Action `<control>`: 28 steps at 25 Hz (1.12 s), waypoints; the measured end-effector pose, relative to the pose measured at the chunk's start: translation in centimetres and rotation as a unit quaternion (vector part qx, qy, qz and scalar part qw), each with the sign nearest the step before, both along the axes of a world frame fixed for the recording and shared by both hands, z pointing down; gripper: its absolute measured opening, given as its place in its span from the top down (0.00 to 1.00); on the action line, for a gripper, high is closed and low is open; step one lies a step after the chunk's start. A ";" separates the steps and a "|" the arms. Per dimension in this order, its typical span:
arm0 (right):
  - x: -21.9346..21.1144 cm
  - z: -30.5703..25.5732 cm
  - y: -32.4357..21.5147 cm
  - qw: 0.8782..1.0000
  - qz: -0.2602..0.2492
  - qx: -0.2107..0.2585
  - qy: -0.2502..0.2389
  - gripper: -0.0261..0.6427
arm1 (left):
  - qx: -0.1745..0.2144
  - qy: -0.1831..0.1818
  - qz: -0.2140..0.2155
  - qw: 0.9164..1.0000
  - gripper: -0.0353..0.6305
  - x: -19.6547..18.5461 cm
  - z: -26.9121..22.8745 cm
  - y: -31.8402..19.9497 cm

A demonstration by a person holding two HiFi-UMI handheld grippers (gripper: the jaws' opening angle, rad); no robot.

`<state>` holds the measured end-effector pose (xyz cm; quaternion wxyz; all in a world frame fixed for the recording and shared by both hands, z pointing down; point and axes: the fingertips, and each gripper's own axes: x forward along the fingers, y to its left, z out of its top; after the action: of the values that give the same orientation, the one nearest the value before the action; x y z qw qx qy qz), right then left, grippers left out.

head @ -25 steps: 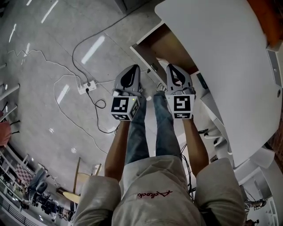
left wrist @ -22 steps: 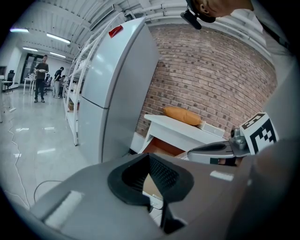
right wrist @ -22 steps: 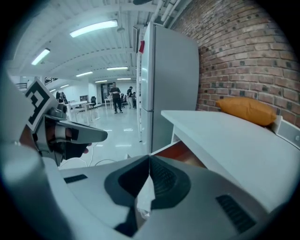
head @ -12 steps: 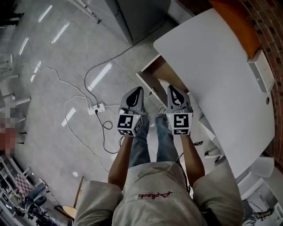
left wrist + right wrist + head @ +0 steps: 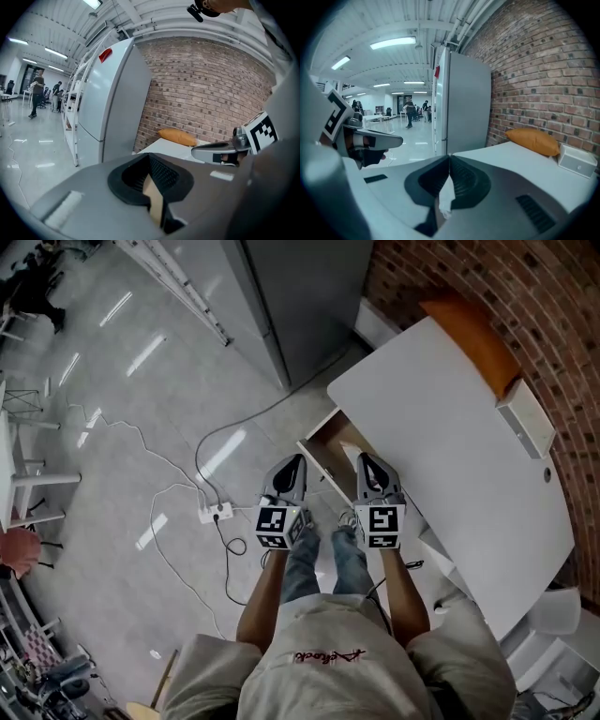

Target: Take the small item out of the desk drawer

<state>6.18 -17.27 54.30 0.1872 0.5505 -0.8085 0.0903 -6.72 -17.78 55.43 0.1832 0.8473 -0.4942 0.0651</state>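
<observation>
- The drawer (image 5: 326, 448) stands pulled out from under the white tabletop (image 5: 450, 456), its brown inside open to the head view.
- A pale patch lies in the drawer close to the tabletop's edge. It is too small to tell whether this is the small item, and no view shows that item clearly.
- The left gripper (image 5: 298, 461) has its fingers (image 5: 165, 174) pressed together at the tips.
- The right gripper (image 5: 362, 459) has its fingers (image 5: 464, 180) pressed together too. A whitish scrap shows in the gap behind the tips; I cannot tell whether it is held or lies below.
- A second ago the drawer and the power strip (image 5: 216, 514) looked larger and nearer. Now both grippers are higher, side by side as before, and the brick wall (image 5: 487, 277), orange cushion (image 5: 469, 320) and grey cabinet (image 5: 300, 287) have come into sight.
</observation>
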 end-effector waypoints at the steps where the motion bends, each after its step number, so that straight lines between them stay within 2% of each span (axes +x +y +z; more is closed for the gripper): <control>1: 0.2 -0.6 0.0 1.000 0.002 0.004 -0.001 0.94 | 0.004 0.000 -0.002 1.000 0.93 -0.1 -0.7 -0.1; 12: 2.1 -7.9 -0.1 0.999 0.022 0.044 -0.003 0.94 | 0.044 0.004 -0.002 0.999 0.93 -0.3 -8.0 -0.5; 28: 4.1 -15.3 -1.8 0.994 0.039 0.097 -0.012 0.94 | 0.111 0.004 0.007 0.994 0.93 0.4 -16.6 -3.3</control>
<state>10.25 -19.08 39.01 0.1194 0.5964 -0.7934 0.0254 -6.35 -21.09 38.81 0.0898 0.8662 -0.4916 0.0075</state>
